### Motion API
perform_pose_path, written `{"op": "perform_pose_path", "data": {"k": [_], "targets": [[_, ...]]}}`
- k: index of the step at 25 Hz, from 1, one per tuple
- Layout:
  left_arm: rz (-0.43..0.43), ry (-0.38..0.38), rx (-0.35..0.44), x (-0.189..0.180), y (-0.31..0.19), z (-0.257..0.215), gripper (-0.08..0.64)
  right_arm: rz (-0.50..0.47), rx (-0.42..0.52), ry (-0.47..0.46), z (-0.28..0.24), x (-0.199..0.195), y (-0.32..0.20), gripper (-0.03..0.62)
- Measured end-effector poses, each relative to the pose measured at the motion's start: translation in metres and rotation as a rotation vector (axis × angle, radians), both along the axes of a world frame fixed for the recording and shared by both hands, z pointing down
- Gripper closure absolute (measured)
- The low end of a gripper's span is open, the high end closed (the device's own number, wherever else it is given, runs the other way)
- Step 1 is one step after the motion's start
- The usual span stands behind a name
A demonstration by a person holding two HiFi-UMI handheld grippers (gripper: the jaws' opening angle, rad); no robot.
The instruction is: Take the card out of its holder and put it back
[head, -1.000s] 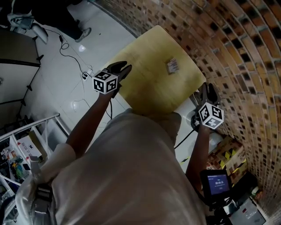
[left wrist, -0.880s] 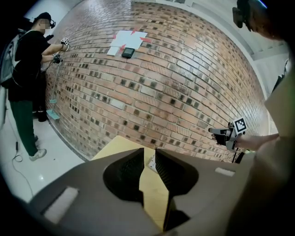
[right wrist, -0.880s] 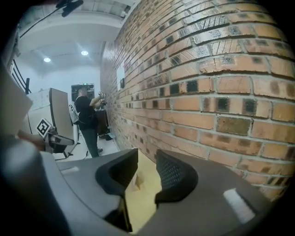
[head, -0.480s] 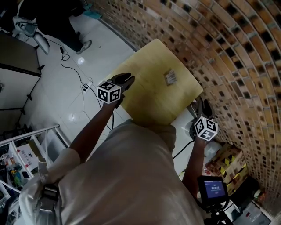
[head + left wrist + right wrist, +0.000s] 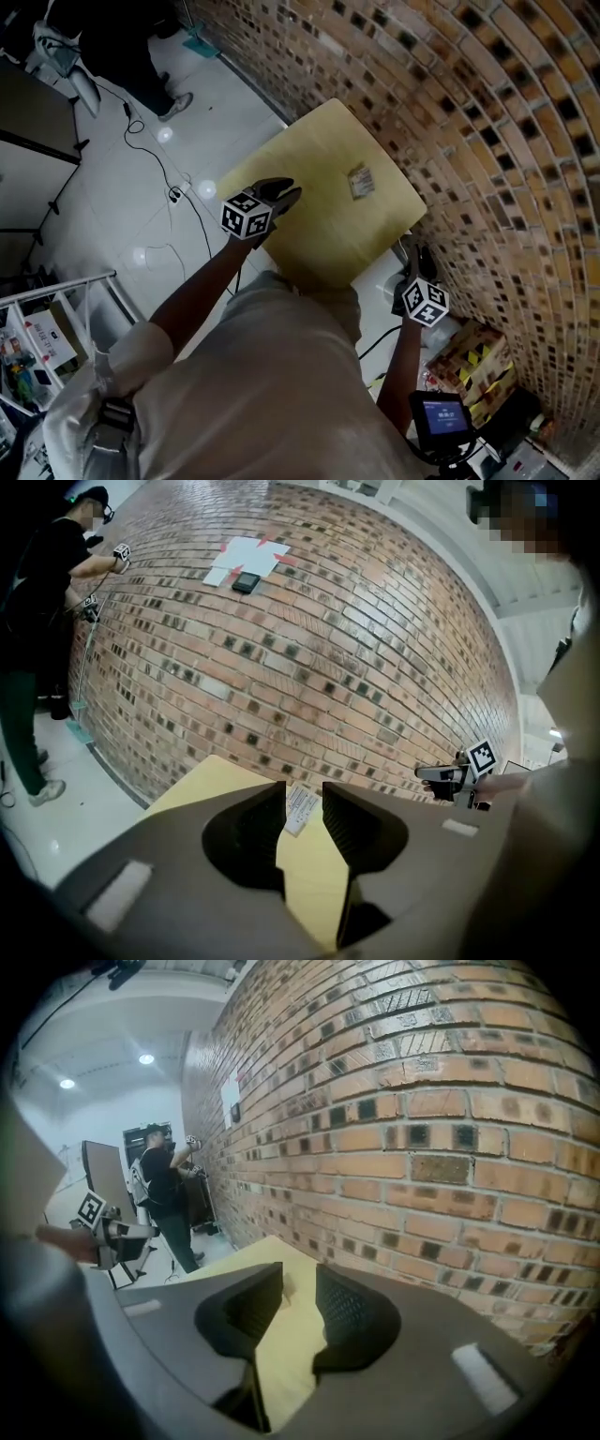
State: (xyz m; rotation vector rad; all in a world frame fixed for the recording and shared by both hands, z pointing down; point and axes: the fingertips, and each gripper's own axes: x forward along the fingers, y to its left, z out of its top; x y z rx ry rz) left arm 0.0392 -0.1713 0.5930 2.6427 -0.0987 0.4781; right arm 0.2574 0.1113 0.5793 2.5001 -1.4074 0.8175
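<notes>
On the yellow table (image 5: 309,225), which is pushed up against the brick wall (image 5: 487,141), the card holder (image 5: 360,181) lies flat at about 2 o'clock from the tabletop's middle. It's close to the wall-side edge and nothing is touching it. It's a small pale rectangle with some print on it, too small to make out more than that.

The left gripper (image 5: 284,194) hovers over the table's 9 o'clock edge. Its jaws are apart with nothing in them. In the left gripper view the holder shows up right in the gap between the jaws, but it's further out on the table, well apart from the tips.

The right gripper (image 5: 300,1279) is off the table, down by the 4 o'clock corner and near the wall. Its jaws have just been closing a little but there's still a clear gap. Nothing sits between them, just bare tabletop past the tips.

Other stuff: black cables (image 5: 155,150) run across the white floor (image 5: 122,206) at 9 to 10 o'clock in the head view. Another person (image 5: 164,1194) stands by the wall further back. A small lit screen (image 5: 441,415) is down at 5 o'clock.
</notes>
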Motion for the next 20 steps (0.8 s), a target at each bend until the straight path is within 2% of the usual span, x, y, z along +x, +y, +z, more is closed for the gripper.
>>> {"op": "perform_pose_path", "data": {"k": [6, 10, 20], "targets": [[0.065, -0.01, -0.03, -0.003, 0.025, 0.012, 0.414, -0.021, -0.059, -0.01, 0.014, -0.026, 0.011, 0.479], [0.095, -0.022, -0.012, -0.008, 0.037, 0.012, 0.411, -0.026, -0.06, -0.024, 0.022, -0.035, 0.015, 0.482], [0.061, -0.004, 0.06, -0.031, 0.059, -0.014, 0.411, -0.066, -0.016, -0.012, 0.021, -0.048, 0.027, 0.483]]}}
